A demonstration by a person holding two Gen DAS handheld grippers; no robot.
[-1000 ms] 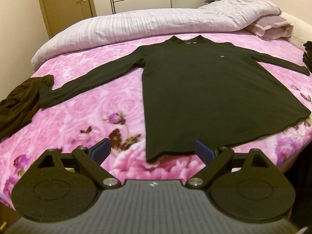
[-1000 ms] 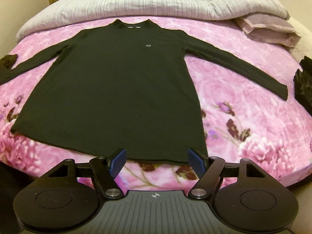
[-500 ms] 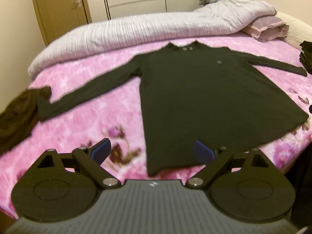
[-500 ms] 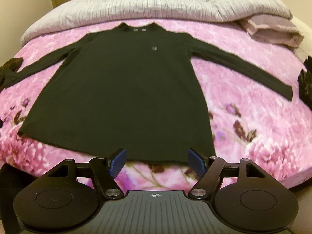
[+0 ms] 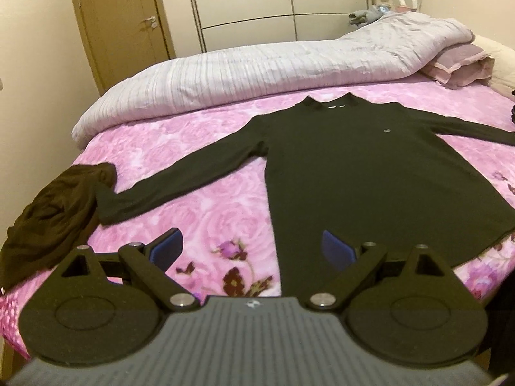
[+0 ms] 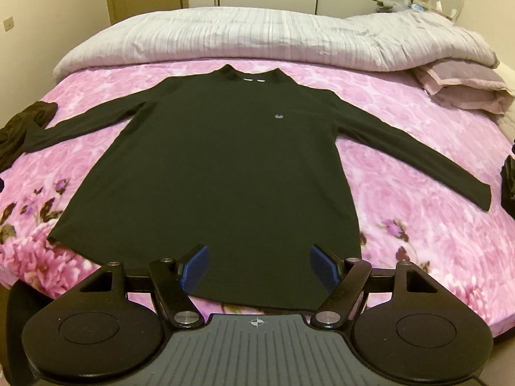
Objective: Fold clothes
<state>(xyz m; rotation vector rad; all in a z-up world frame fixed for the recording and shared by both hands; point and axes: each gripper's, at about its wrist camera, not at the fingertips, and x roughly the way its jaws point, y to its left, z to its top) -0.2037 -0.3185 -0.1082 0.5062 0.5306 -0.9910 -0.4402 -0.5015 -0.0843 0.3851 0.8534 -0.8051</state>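
Note:
A black long-sleeved shirt [image 5: 354, 167] lies flat, front up, on the pink flowered bed, both sleeves spread out; it also shows in the right wrist view [image 6: 225, 160]. My left gripper [image 5: 252, 251] is open and empty above the shirt's lower left hem edge. My right gripper [image 6: 259, 265] is open and empty above the shirt's hem near its right side. Neither touches the cloth.
A brown crumpled garment [image 5: 54, 215] lies at the left bed edge by the left sleeve's cuff. A dark folded pile [image 6: 508, 186] sits at the right edge. A rolled lilac duvet [image 6: 257, 41] and pillow [image 6: 463, 87] lie along the far side.
Both grippers have moved forward over the bed; the shirt's hem now lies under the fingers. The left view has swung a little left. The jaws stay open.

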